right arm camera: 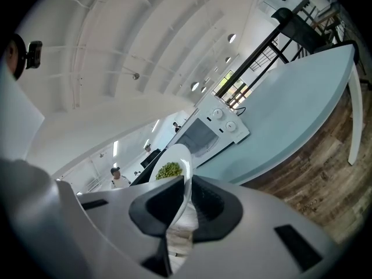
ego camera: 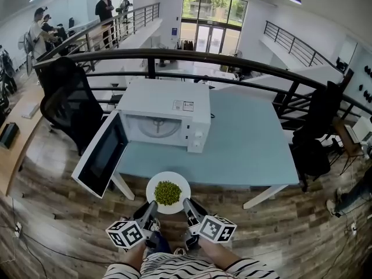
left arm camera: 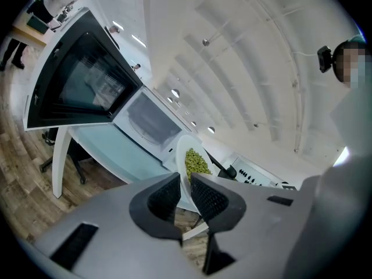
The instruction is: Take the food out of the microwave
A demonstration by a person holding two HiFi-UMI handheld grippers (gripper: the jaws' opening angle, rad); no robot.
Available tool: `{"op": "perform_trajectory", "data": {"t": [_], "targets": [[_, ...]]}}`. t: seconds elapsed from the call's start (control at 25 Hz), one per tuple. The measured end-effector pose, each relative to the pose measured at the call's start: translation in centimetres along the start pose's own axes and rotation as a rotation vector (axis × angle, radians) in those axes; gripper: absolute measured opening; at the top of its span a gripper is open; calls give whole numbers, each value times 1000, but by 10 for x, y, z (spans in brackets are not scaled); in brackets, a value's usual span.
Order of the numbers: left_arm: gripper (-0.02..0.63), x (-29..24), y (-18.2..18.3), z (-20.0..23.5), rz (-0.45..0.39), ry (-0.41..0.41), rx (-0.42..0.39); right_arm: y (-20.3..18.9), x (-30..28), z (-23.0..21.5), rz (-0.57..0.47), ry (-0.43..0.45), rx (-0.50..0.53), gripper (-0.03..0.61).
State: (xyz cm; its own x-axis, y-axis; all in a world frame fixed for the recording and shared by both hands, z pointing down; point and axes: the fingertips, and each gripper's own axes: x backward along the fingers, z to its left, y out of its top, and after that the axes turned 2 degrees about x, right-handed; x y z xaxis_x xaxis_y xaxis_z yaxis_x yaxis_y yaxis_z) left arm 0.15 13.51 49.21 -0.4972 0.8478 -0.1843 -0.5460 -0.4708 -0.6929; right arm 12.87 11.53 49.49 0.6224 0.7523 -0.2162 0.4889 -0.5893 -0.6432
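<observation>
A white plate with a heap of green peas hangs just off the near edge of the pale blue table, in front of the microwave. My left gripper is shut on the plate's near left rim and my right gripper on its near right rim. In the left gripper view the plate's rim stands edge-on between the pads of the left gripper, with the peas beyond. In the right gripper view the right gripper pinches the rim beside the peas. The white microwave is empty, its door swung out to the left.
The open microwave door juts past the table's left corner, close to the plate. Black office chairs stand at the left and right of the table. A black railing runs behind it. Wooden floor lies under me.
</observation>
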Motion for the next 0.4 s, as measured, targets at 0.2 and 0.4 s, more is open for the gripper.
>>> {"op": "perform_trajectory", "data": {"t": [0.2, 0.4], "targets": [[69, 1, -3, -2, 0, 3, 2, -2, 3, -2, 3, -4, -3, 57], [69, -1, -2, -2, -3, 5, 3, 1, 2, -3, 3, 2, -8, 57]]}}
